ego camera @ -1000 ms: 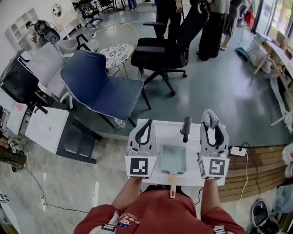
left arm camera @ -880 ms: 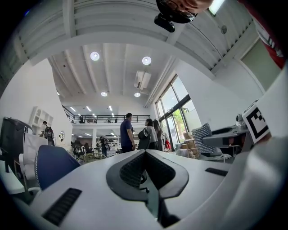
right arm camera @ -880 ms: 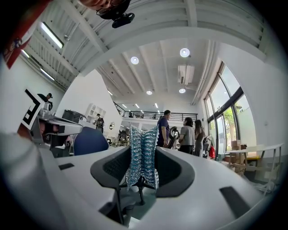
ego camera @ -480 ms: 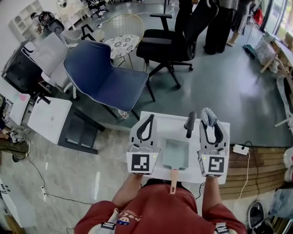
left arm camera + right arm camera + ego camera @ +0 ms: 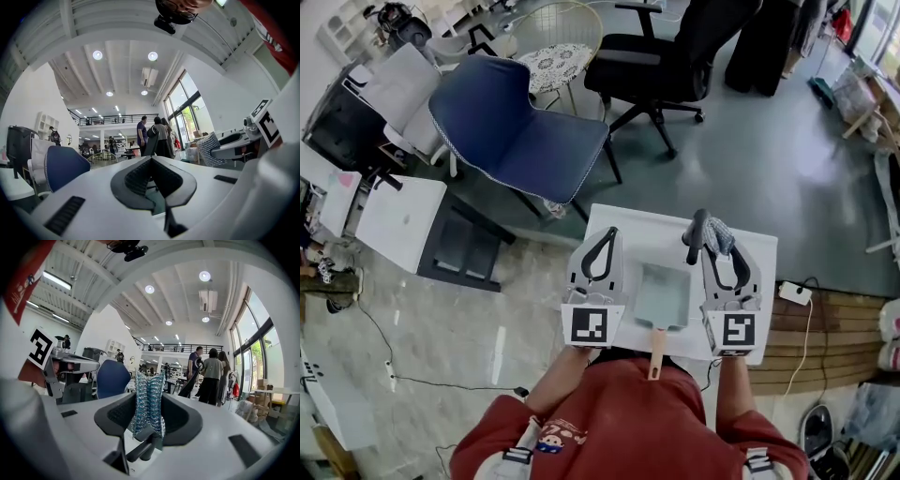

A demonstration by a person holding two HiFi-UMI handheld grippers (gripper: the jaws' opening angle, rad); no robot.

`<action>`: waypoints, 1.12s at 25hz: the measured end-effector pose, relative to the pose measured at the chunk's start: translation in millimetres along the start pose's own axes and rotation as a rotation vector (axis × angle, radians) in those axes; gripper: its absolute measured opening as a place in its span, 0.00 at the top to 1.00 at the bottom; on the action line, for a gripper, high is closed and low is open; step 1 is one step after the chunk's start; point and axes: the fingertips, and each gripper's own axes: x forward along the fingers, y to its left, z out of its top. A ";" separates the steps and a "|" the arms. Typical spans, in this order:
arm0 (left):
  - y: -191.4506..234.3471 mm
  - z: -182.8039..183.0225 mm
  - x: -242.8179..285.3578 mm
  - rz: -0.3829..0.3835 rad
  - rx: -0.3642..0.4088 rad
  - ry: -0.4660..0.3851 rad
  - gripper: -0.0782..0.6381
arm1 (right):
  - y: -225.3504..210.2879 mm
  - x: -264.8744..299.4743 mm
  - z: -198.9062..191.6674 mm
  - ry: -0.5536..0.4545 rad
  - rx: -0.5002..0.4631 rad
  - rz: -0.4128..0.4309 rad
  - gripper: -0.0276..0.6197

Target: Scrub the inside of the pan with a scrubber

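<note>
**A:** What changed?

**B:** The right gripper [image 5: 713, 247], clamped on the scrubber [image 5: 720, 234], has drifted inward. The scrubber's now near the far right corner of the pan [image 5: 664, 292], not inside.

**A:** Pan position?

**B:** Flat on the tabletop [image 5: 642, 232], between the grippers, handle toward the person. Left gripper [image 5: 607, 233] jaws together, empty. I'd say scrubbing hasn't started and the lead-in is nearly done.

- Pale-green rectangular pan [image 5: 663, 295] is lying flat on the bench [image 5: 642, 234], wooden handle pointing near.
- Blue mesh scrubber [image 5: 719, 234] is sitting upright, pinched in the right hand-held gripper [image 5: 724, 255].
</note>
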 end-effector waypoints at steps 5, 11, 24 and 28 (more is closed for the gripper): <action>1.9 -17.2 -7.6 0.010 -0.015 0.033 0.87 | 12.7 0.6 -18.3 0.055 0.003 0.042 0.68; 4.7 -42.1 -22.4 0.016 -0.022 0.074 0.87 | 33.4 -3.3 -48.6 0.137 -0.026 0.109 0.68; -4.1 -85.7 -42.7 0.008 -0.036 0.154 0.87 | 82.4 -12.6 -132.9 0.387 -0.099 0.361 0.68; -10.2 -96.4 -52.8 0.004 -0.050 0.164 0.87 | 100.5 -26.0 -163.6 0.494 -0.136 0.481 0.68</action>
